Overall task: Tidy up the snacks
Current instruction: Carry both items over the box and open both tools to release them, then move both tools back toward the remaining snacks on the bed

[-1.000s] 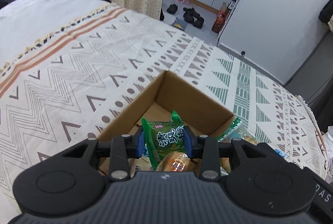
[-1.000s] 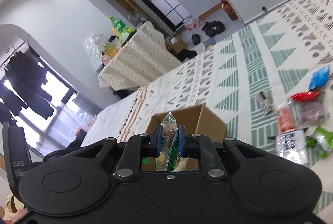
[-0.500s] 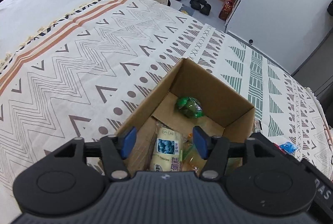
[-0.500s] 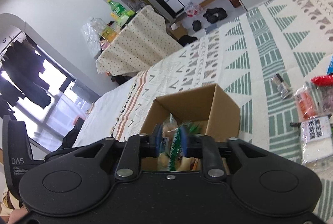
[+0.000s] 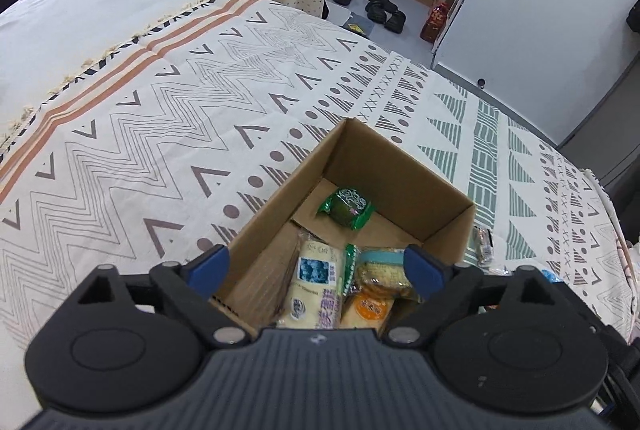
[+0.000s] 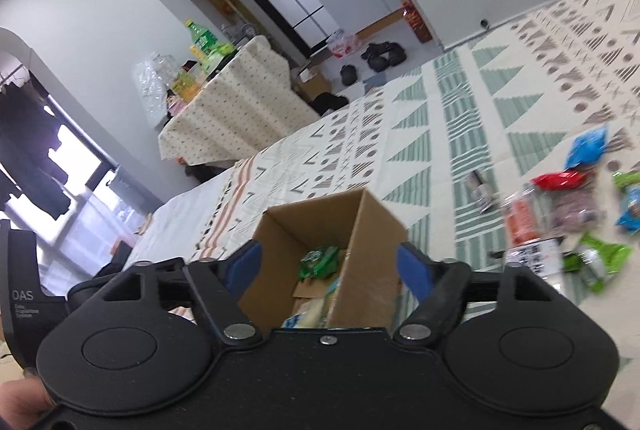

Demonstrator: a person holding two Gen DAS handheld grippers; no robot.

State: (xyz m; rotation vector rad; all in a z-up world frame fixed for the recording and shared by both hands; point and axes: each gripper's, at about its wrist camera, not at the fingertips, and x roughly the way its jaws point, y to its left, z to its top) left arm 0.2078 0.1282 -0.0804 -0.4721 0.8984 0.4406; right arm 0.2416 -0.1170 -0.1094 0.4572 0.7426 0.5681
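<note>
Above the cardboard box (image 5: 360, 190), the left gripper (image 5: 316, 270) and right gripper (image 6: 328, 266) both gape wide, holding nothing; several snack packets (image 5: 320, 290) already lie inside; a scatter of loose snacks (image 6: 576, 214) on the patterned cloth (image 5: 160, 134) beside the box remains to be gathered.

Black shoes (image 5: 380, 6) lie on the floor beyond a draped table (image 6: 228, 106).
</note>
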